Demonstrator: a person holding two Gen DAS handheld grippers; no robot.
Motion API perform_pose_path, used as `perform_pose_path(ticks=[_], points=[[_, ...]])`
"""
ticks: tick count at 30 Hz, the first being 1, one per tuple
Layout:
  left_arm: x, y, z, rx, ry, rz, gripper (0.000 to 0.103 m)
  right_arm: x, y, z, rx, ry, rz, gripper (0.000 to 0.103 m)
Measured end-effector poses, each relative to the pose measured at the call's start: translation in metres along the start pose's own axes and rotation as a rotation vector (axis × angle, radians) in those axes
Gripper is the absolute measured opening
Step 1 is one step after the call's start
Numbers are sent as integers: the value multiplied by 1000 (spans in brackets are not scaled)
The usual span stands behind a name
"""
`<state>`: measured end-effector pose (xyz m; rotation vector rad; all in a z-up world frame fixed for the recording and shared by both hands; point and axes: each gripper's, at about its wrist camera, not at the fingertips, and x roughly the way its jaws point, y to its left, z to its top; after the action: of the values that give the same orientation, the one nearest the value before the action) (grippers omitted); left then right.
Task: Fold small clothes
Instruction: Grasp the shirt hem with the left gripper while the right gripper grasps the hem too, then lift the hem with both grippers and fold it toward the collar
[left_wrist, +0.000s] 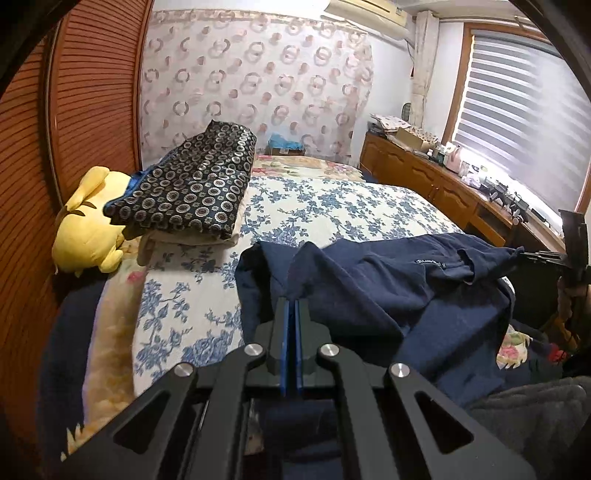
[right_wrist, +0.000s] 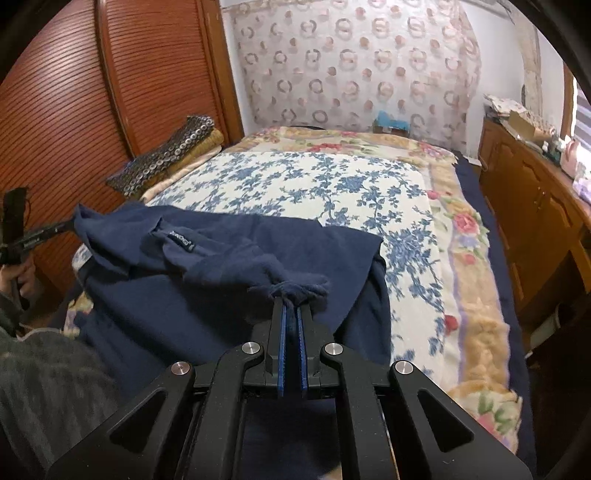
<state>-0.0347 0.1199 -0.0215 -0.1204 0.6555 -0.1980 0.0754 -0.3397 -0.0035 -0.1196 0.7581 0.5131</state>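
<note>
Left tool (left_wrist: 294, 301): jaws pressed together on a pinch of the navy garment (left_wrist: 369, 280), cloth peaking up between the blue pads.

Right tool (right_wrist: 291, 301): jaws nearly together, clamped on a bunched fold of the same navy garment (right_wrist: 207, 258); fabric gathered in a knot at the tips.

Navy garment: dark blue knit, soft and slightly fuzzy. Lies on the near part of the bed (right_wrist: 332, 177), held up at two points so that it sags between them. A small dark label with pale lettering shows near the collar. Rumpled; one edge hangs over the near side of the bed.

Bed: white cover with blue flower sprays, over a blanket with pink roses and a yellow border. Far part of the cover bare.

Folded stack (left_wrist: 192, 184): black cloth with pale ring pattern on top of cream layers, at the bed's left edge, well apart from the garment.

Yellow plush toy (left_wrist: 88, 221): beside the stack, against the slatted wooden door (left_wrist: 92, 92).

Wooden cabinet (left_wrist: 424, 173): along the right wall under the blinds, top crowded with small items.

Person: grey sleeve (right_wrist: 44, 387) at lower left of the right view.
</note>
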Motion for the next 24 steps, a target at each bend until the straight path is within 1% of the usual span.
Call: perform_pose_path(ticks=[4,7,10,13,16,17,18,19,20,22,23,24], points=[[-17,-6,0,13,-7,12,0,-15,8,-7,-18,2,1,3],[-19,-11,4,36,1,16,0,-19,13,-11,-24,14,-3,3],[-17,-15,5,58,5,50,0,-16,15,-14,-20,28,3,3],[-17,-15,6,59,11,37,4,-14,15,-15,-8,38,2,3],[-15,-18,9,71,7,35,16,-14,15,-13,0,39,7,4],[-14,-20,11,74,4,35,25,-14,14,-13,-2,38,3,5],[-13,-20,12,75,0,31,31,-15,15,-12,-3,38,0,6],[-10,-20,15,69,-8,21,33,-16,15,-11,-5,34,-4,7],[-8,-20,16,59,-13,14,38,-17,16,-10,-6,32,-8,8],[-2,-19,19,41,-17,1,41,-22,18,-9,-15,28,-9,12],[2,-18,20,38,-13,-2,46,-24,19,-9,-20,26,-11,14],[5,-17,21,36,-13,-1,49,-26,20,-8,-26,24,-14,19]])
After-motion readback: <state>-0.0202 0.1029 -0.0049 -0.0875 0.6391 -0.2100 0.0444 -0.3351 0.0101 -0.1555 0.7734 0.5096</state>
